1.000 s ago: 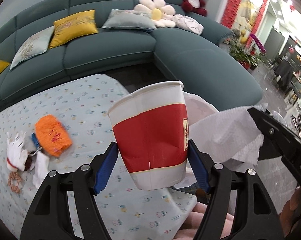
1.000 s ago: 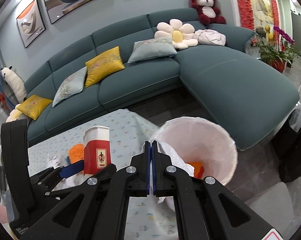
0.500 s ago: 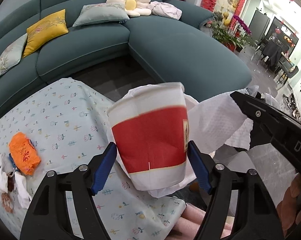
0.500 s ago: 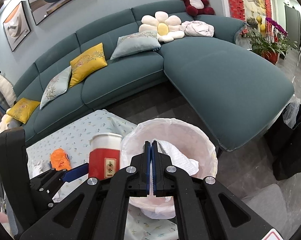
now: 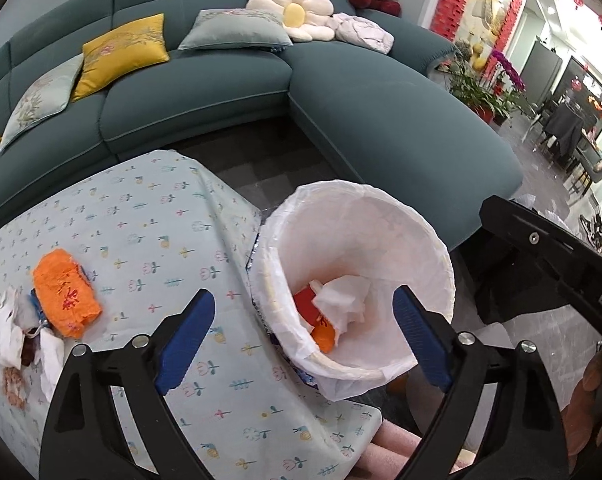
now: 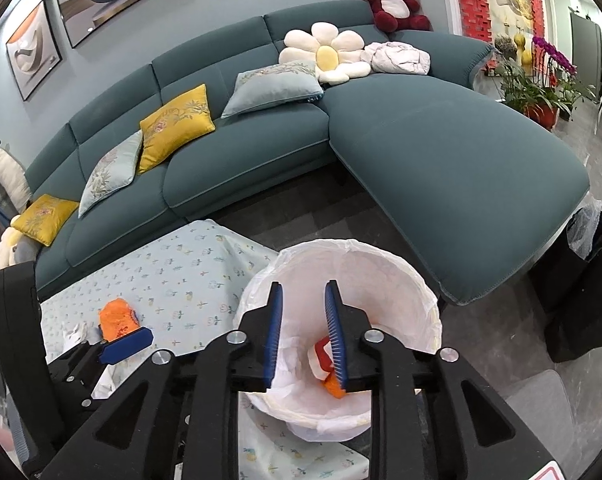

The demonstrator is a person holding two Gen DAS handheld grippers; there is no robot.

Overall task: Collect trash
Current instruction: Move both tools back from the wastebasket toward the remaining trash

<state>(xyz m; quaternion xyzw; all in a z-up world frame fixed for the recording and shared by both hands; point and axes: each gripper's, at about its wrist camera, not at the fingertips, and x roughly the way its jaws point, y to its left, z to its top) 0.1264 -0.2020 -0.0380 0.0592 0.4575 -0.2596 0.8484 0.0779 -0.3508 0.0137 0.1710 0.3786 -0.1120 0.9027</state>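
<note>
A white-lined trash bin (image 5: 381, 208) (image 6: 385, 268) stands off the table's right edge. Inside lie the red paper cup (image 5: 303, 300) (image 6: 323, 350), a crumpled white tissue (image 5: 343, 298) and an orange wrapper (image 5: 325, 338). My left gripper (image 5: 303, 336) is open and empty above the bin's near rim. My right gripper (image 6: 303, 336) is open and empty, also over the bin. On the table an orange wrapper (image 5: 65, 300) (image 6: 117, 318) and white and brown scraps (image 5: 9, 332) lie at the left.
The table has a light floral cloth (image 5: 161, 240). A teal sectional sofa (image 5: 361, 112) with cushions curves behind the table and bin. Dark floor lies between. Black bags (image 6: 581, 280) stand on the floor at the right.
My left gripper opened and the red cup fell into the bin. My right gripper opened and let the white tissue drop in too.
</note>
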